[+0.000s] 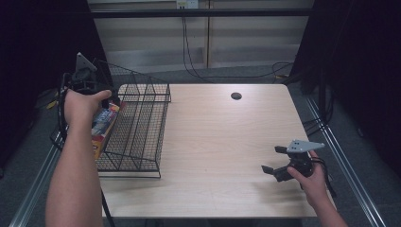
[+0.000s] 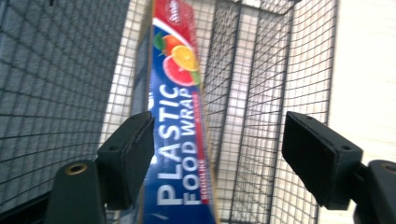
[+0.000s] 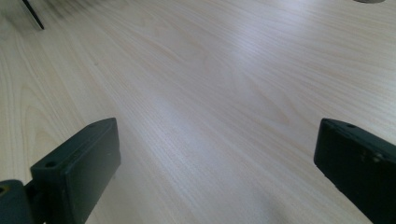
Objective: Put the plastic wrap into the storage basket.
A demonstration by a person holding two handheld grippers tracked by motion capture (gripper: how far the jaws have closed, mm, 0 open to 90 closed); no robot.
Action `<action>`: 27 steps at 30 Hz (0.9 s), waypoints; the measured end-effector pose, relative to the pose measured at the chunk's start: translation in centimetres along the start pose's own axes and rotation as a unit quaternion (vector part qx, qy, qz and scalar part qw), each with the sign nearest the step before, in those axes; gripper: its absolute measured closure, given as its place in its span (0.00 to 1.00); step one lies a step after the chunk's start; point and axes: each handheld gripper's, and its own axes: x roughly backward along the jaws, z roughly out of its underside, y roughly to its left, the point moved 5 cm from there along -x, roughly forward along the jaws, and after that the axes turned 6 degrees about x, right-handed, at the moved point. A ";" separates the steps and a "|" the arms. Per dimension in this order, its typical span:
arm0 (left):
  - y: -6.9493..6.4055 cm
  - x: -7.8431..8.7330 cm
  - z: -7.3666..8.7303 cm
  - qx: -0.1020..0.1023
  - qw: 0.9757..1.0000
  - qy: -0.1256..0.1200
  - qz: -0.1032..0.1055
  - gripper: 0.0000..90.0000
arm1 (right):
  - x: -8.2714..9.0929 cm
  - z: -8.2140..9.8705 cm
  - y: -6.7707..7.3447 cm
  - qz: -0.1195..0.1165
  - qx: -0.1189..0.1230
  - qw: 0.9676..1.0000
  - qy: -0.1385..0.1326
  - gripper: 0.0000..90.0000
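Two grippers are spread wide w/ nothing pinched: left gripper [image 2: 217,154] is over the wire basket [image 1: 137,127] at the table's [image 1: 222,156] left edge, plastic wrap box [image 2: 180,135] inside, & right gripper [image 1: 276,161] sits low over bare wood.

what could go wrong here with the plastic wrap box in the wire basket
1. The left gripper is open, its fingers straddling the blue and red plastic food wrap box. One finger seems close to the box edge, so closing might pinch it off-centre and let it slip.
2. The box sits in the black wire mesh basket; lifting it tilted could snag it on the mesh.
3. The basket overhangs the light wooden table's left edge, so a bump might shift it.
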 end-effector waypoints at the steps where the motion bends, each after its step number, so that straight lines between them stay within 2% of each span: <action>1: -0.2 0.0 0.0 0.001 1.000 -0.003 0.003 0.27 | 0.1 0.0 0.0 -0.001 -0.001 1.000 0.000 0.00; 5: -1.1 -0.3 0.2 -0.009 1.000 -0.003 0.025 0.23 | 0.2 0.0 0.0 0.001 -0.003 1.000 -0.002 0.00; 11: -2.2 -0.5 0.5 -0.028 0.999 -0.005 0.037 0.21 | 0.3 0.1 0.0 0.002 -0.002 1.000 -0.003 0.00; 13: -2.9 -0.5 0.7 -0.038 0.998 -0.006 0.052 0.20 | 0.2 0.1 0.0 0.002 -0.003 1.000 -0.003 0.00; 16: -3.3 -0.5 0.8 -0.045 0.997 -0.012 0.056 0.18 | 0.2 0.1 0.0 0.001 -0.001 1.000 -0.003 0.00; 18: -3.9 -0.5 1.0 -0.049 0.996 -0.017 0.067 0.16 | 0.1 0.1 0.1 -0.003 0.000 1.000 -0.001 0.00; 22: -4.8 -0.6 1.4 -0.061 0.995 -0.018 0.074 0.15 | 0.1 0.0 0.2 0.000 0.001 1.000 0.000 0.00; 23: -4.9 -0.6 1.5 -0.070 0.995 -0.018 0.074 0.15 | 0.0 0.0 0.2 -0.002 0.002 1.000 -0.001 0.00; 27: -5.8 -0.9 1.8 -0.084 0.993 -0.021 0.083 0.13 | 0.0 0.1 0.2 -0.001 0.002 1.000 0.000 0.00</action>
